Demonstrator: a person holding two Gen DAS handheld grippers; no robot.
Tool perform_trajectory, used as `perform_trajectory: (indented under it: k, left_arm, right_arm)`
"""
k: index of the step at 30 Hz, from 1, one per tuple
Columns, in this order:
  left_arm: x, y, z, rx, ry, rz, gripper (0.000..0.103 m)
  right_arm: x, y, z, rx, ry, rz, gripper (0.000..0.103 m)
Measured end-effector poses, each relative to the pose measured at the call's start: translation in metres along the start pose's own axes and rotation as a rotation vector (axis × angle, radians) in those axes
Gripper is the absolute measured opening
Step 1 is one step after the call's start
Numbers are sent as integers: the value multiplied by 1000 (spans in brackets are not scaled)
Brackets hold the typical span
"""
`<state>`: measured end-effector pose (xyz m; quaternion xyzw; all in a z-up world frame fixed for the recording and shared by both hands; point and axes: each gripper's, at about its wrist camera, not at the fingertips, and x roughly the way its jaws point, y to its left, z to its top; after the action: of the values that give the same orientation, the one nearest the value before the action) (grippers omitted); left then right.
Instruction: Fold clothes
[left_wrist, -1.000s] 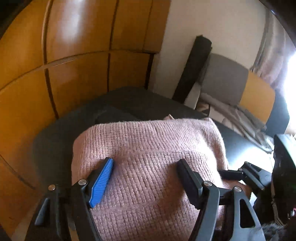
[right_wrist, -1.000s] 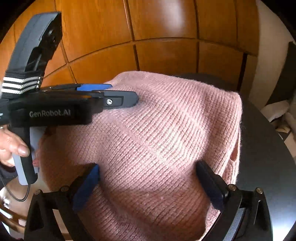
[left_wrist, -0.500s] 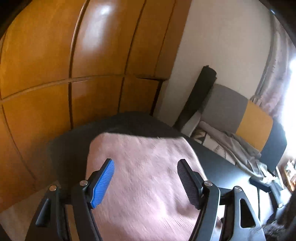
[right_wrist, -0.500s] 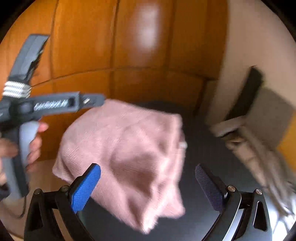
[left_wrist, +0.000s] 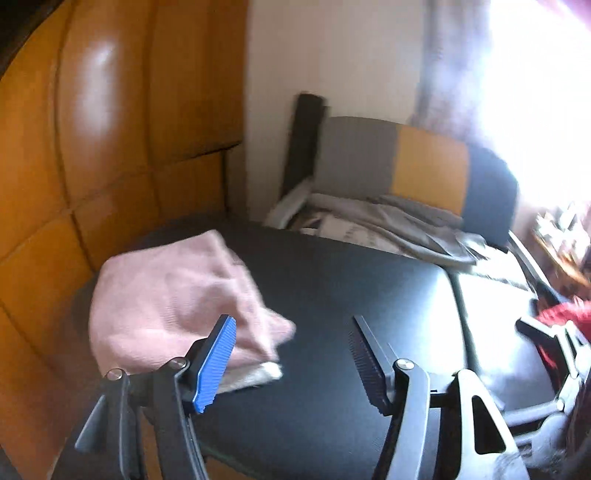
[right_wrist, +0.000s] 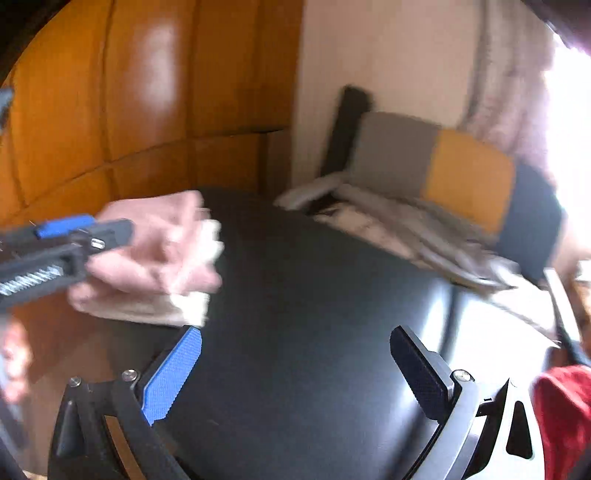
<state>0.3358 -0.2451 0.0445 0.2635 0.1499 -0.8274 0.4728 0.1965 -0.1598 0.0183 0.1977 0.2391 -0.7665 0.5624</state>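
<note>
Left wrist view: my left gripper (left_wrist: 291, 354) was closing, jaws apart, nothing between them. The folded pink sweater (left_wrist: 173, 295) lay at the black table's (left_wrist: 351, 288) far left.

Right wrist view: my right gripper (right_wrist: 295, 373) stood apart, empty; the blurred left gripper partly hid the sweater.

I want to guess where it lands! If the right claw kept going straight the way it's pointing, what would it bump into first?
Probably the bare black table. The right claw points down at it, empty, with the pink sweater off to its left.
</note>
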Motion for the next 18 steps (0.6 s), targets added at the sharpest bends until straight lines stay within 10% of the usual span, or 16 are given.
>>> perform_trajectory:
  k: [12,18]
  left_arm:
    - [0,-80,-16,36,72,-174,50]
    - [-15,-177,-21,237,4,-245,50]
  right_arm:
    - [-51,-77,-60,203,-1,-319,103]
    - [-84,-115,-83,302,-62,-505,103]
